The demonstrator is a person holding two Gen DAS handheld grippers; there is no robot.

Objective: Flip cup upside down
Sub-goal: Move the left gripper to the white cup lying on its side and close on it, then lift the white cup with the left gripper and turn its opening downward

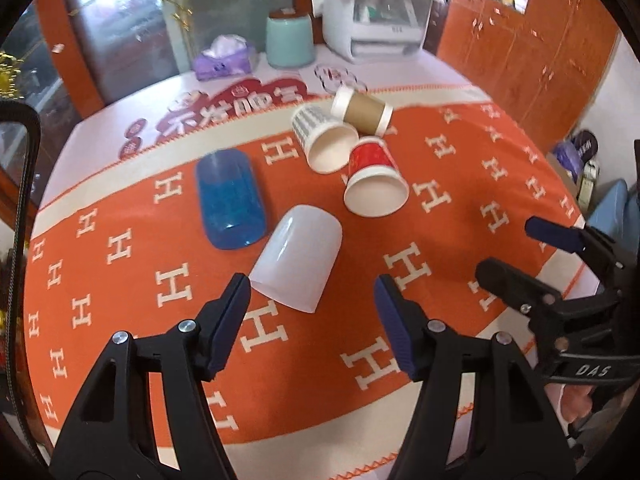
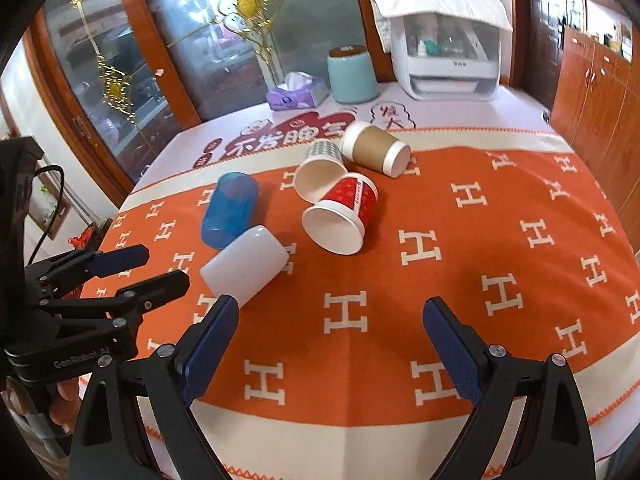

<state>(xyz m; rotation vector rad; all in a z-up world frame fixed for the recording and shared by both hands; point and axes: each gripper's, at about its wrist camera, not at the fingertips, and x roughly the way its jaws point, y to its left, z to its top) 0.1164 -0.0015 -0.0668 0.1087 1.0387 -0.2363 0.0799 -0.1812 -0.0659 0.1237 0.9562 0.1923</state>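
**Five cups on their sides, both grippers spread and empty**

Left wrist view: the left gripper [image 1: 312, 296] hovers low over the orange cloth [image 1: 440, 240] with its fingers spread wide, holding nothing. Just ahead of it, the white cup [image 1: 298, 258] lies on its side, its open end toward the camera and close to the left fingertip [image 1: 236, 292]; whether they touch cannot be told. The blue cup [image 1: 230, 196] lies on its side just beside it, further left. Beyond them, three paper cups lie tipped together: the red cup [image 1: 374, 178], the grey patterned cup [image 1: 324, 140] and the brown cup [image 1: 362, 110]. The right gripper [image 1: 516, 246] shows at the right edge, its fingers apart and empty.

Right wrist view: the right gripper [image 2: 332, 320] has its fingers wide, with bare cloth between them. The white cup [image 2: 246, 266] lies just ahead of its left fingertip [image 2: 222, 312], beside the blue cup [image 2: 230, 214]. The red cup [image 2: 344, 212], grey patterned cup [image 2: 320, 168] and brown cup [image 2: 376, 148] cluster behind. The left gripper [image 2: 154, 266] sits at the left edge, fingers apart. At the table's far end stand a tissue pack [image 2: 296, 92], a teal canister [image 2: 352, 76] and a white appliance [image 2: 448, 56].
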